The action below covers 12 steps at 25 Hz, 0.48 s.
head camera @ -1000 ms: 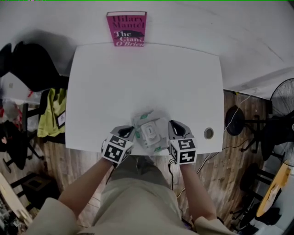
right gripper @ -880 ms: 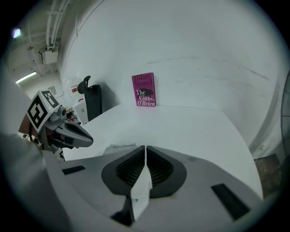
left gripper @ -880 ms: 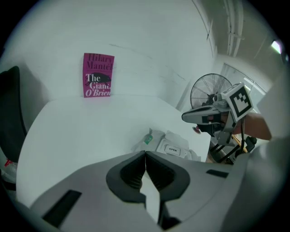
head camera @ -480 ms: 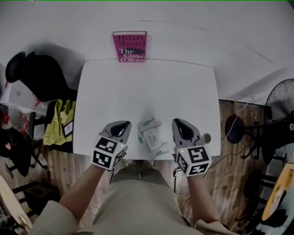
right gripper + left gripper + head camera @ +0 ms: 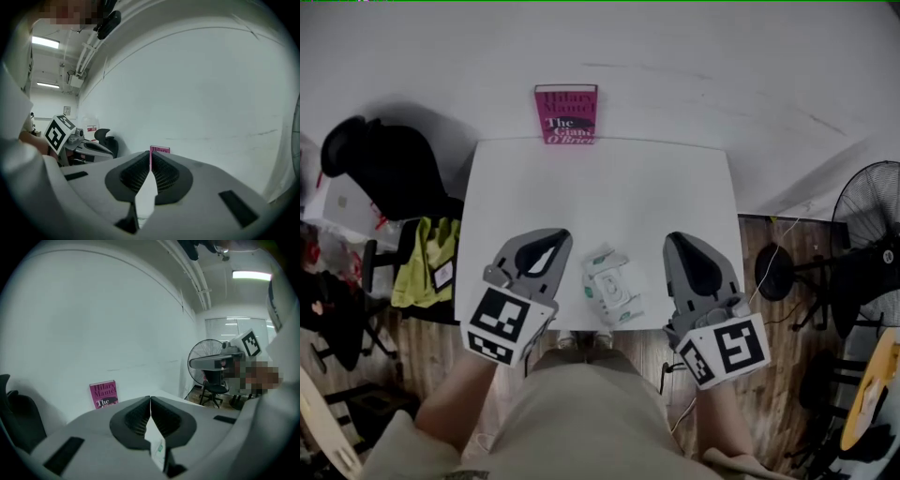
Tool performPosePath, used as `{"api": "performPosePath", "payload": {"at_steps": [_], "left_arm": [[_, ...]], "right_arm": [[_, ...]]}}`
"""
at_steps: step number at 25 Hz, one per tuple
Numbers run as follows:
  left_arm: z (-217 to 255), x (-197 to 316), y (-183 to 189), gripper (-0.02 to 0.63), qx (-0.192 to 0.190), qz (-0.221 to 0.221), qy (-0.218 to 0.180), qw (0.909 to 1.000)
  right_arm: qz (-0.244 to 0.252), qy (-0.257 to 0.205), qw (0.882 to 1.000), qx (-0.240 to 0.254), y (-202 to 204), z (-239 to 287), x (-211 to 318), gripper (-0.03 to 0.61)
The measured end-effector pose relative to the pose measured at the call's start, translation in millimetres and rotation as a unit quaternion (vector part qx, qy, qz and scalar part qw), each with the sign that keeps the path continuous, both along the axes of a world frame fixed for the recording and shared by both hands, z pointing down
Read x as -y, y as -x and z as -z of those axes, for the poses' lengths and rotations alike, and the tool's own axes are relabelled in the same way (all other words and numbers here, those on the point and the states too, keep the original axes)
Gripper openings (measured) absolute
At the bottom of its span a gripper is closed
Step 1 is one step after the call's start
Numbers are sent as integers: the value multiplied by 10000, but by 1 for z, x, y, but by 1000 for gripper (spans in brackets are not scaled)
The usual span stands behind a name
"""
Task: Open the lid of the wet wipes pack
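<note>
The wet wipes pack (image 5: 610,286), crinkled white with green marks and a white lid on top, lies near the front edge of the white table (image 5: 609,192). Both grippers hang in the air well above the table, one on each side of the pack and touching nothing. My left gripper (image 5: 547,238) is shut and empty; its own view shows the jaws (image 5: 150,398) meeting, with a sliver of the pack (image 5: 160,449) below them. My right gripper (image 5: 685,246) is shut and empty too, its jaws (image 5: 150,155) pressed together. The lid looks flat.
A pink book (image 5: 567,114) stands against the wall at the table's far edge. A black chair (image 5: 380,169) and a yellow-green garment (image 5: 429,258) are at the left. A standing fan (image 5: 868,217) and another chair are at the right on the wooden floor.
Both grippers have risen from beside the pack at the table's front edge to high above the table. The pack stays lying on the table.
</note>
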<state>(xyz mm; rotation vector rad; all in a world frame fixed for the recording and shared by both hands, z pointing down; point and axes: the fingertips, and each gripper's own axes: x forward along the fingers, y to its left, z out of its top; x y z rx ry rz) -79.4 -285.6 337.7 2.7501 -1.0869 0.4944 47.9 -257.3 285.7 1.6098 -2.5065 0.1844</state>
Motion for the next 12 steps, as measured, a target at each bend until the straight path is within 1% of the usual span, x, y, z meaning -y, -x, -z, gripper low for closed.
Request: {"api": "performPosePath", "payload": {"at_steps": [4, 7, 12], "left_arm": [[42, -4, 1, 21, -207, -38, -441, 9988], [69, -9, 5, 21, -284, -30, -754, 9967], [101, -15, 13, 21, -437, 48, -1034, 9937]], "right_arm": [[52, -386, 9992, 19, 5, 38, -10, 34], [98, -653, 9978, 73, 11, 64, -19, 34], [127, -1004, 9948, 116, 14, 92, -28, 34]]}}
